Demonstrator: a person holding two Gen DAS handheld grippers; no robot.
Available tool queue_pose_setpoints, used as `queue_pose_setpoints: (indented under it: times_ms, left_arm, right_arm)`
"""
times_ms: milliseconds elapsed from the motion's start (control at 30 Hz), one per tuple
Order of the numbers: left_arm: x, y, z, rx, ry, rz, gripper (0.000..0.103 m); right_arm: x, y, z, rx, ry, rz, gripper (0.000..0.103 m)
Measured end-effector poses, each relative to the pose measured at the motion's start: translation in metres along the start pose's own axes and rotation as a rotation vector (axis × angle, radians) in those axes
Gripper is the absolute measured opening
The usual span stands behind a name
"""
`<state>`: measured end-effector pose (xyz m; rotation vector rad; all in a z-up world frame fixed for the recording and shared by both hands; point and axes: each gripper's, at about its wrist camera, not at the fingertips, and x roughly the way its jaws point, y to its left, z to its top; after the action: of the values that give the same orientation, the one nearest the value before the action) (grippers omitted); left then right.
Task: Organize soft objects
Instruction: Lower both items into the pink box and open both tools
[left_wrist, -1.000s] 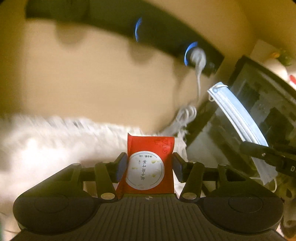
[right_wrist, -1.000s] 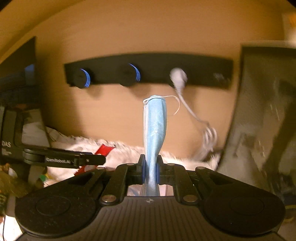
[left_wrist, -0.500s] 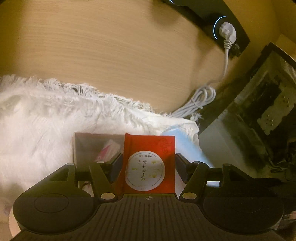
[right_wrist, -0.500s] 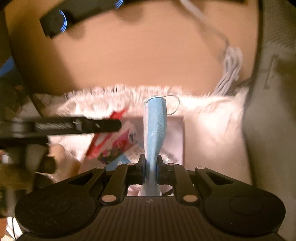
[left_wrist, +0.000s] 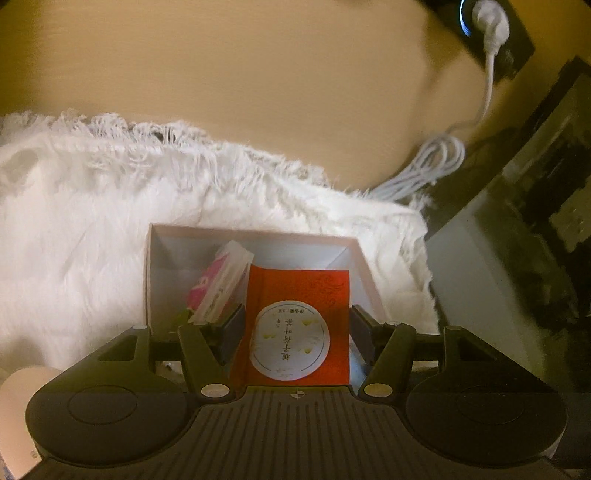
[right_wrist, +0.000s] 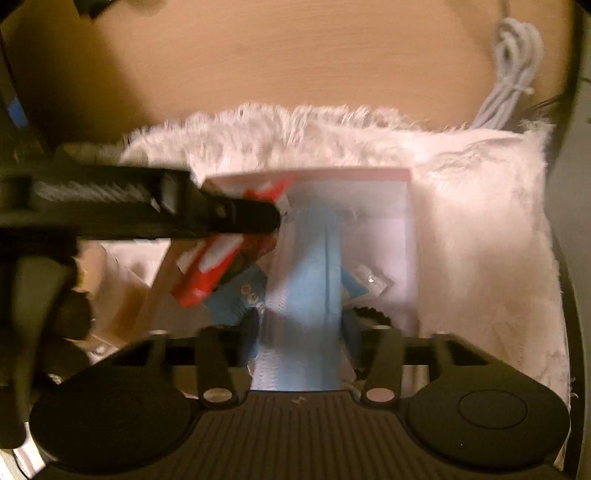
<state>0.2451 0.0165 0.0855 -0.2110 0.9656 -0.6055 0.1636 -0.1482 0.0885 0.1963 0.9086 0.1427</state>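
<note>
My left gripper is shut on a red packet with a round white label and holds it over a white open box; a pink and white packet lies inside. In the right wrist view my right gripper stands open, fingers wide apart, and the blue face mask lies between them, down in the same box. The left gripper's finger with the red packet reaches in from the left.
The box sits on a white fluffy rug on a wooden surface. A coiled white cable runs to a black power strip at the back right. A dark cabinet stands at the right.
Both grippers have come down over the box. The right gripper, shut on the mask before, has opened and the mask has dropped into the box. The left still holds the red packet.
</note>
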Motion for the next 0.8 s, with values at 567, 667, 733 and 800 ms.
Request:
queue_pose_setpoints:
  times_ms: [567, 667, 733, 800]
  left_arm:
    - [0.032, -0.016, -0.016, 0.15, 0.045, 0.076, 0.07]
    - [0.007, -0.011, -0.008, 0.087, -0.013, -0.003, 0.07]
    - [-0.015, -0.006, -0.007, 0.063, -0.065, -0.036, 0.07]
    - [-0.037, 0.0, -0.006, 0.033, -0.118, -0.055, 0.07]
  right_arm:
    - [-0.076, -0.018, -0.039, -0.033, -0.147, -0.179, 0.06]
    - [-0.078, -0.015, -0.04, -0.042, -0.15, -0.175, 0.062]
    - [-0.077, -0.009, -0.04, -0.052, -0.154, -0.179, 0.062]
    - [-0.074, -0.003, -0.039, -0.066, -0.159, -0.179, 0.063]
